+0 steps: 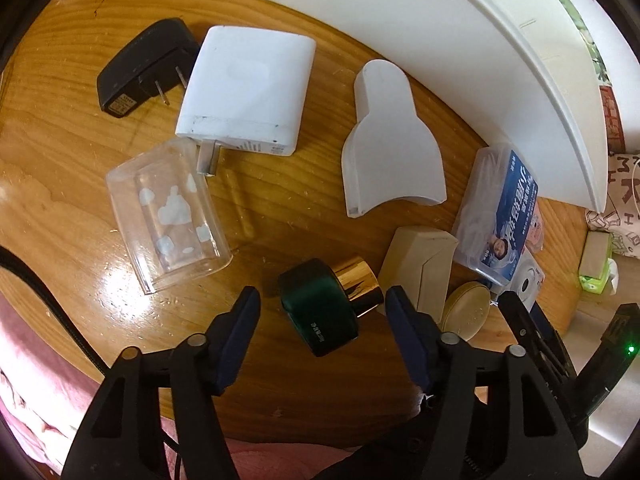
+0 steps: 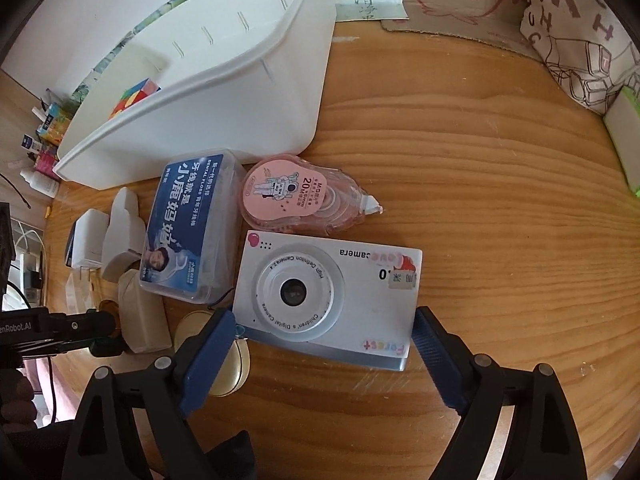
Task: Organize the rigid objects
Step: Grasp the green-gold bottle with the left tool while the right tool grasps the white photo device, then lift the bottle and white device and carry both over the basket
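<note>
Left wrist view: your left hand-held gripper [image 1: 320,300] stands spread wide on either side of the green bottle [image 1: 320,306], which lies on its side on the tabletop [image 1: 60,152], gold cap toward the right finger; neither finger appears to touch it. The loose items sit clustered beside the white bin [image 1: 420,40], seemingly awaiting transfer into it. In the right wrist view, your right hand-held gripper [image 2: 322,328] is likewise wide apart, straddling the toy camera [image 2: 328,296] lying face-up; the fingers sit at its two ends, contact uncertain, no clamp yet. A coloured cube [image 2: 134,96] already rests inside the bin.
</note>
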Motion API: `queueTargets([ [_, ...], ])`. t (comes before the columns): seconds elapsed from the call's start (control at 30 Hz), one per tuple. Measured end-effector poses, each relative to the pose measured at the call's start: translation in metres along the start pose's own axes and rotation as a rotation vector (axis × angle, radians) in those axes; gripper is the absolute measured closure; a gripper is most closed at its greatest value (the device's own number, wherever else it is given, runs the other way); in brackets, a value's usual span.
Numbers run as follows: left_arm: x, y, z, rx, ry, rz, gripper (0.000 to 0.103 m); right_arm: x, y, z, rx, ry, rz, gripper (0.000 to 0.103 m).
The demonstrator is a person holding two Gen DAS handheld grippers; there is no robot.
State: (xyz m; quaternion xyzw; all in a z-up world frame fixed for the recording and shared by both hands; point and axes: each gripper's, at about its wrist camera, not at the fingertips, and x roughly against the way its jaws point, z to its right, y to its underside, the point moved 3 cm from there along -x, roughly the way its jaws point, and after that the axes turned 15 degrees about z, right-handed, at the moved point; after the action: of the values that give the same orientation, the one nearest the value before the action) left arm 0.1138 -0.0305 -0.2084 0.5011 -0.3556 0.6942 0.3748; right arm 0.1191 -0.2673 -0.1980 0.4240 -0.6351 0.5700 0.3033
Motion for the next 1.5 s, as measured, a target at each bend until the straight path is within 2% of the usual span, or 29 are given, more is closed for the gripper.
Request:
queueTargets([
  [0.1,-0.006,-0.003,0.001,0.015,0.011,-0.009,0.041,-0.003,-0.002,-0.004,0.019,0.009,-0.006,0.008],
  [0.17,-0.011,-0.003,0.001,0.019,0.019,-0.012,0.046,-0.006,-0.004,-0.008,0.03,0.013,-0.01,0.005],
  [0.4,-0.014,-0.001,0.0,0.045,0.028,-0.01,0.047,-0.016,-0.014,-0.017,0.055,0.045,-0.004,0.003],
  [0.47,-0.011,0.002,-0.002,0.053,0.038,-0.015,0.052,-0.02,-0.017,-0.021,0.066,0.061,-0.005,0.003],
  [0.67,-0.009,0.007,-0.01,0.071,0.038,-0.008,0.052,-0.03,-0.023,-0.029,0.098,0.102,-0.009,0.003],
  [0.9,-0.006,0.013,-0.022,0.079,0.033,-0.007,0.052,-0.032,-0.023,-0.036,0.098,0.105,-0.015,0.006],
  [1.5,0.028,0.029,-0.024,-0.003,0.082,0.051,0.052,-0.008,0.024,-0.014,-0.012,0.12,-0.04,0.006],
])
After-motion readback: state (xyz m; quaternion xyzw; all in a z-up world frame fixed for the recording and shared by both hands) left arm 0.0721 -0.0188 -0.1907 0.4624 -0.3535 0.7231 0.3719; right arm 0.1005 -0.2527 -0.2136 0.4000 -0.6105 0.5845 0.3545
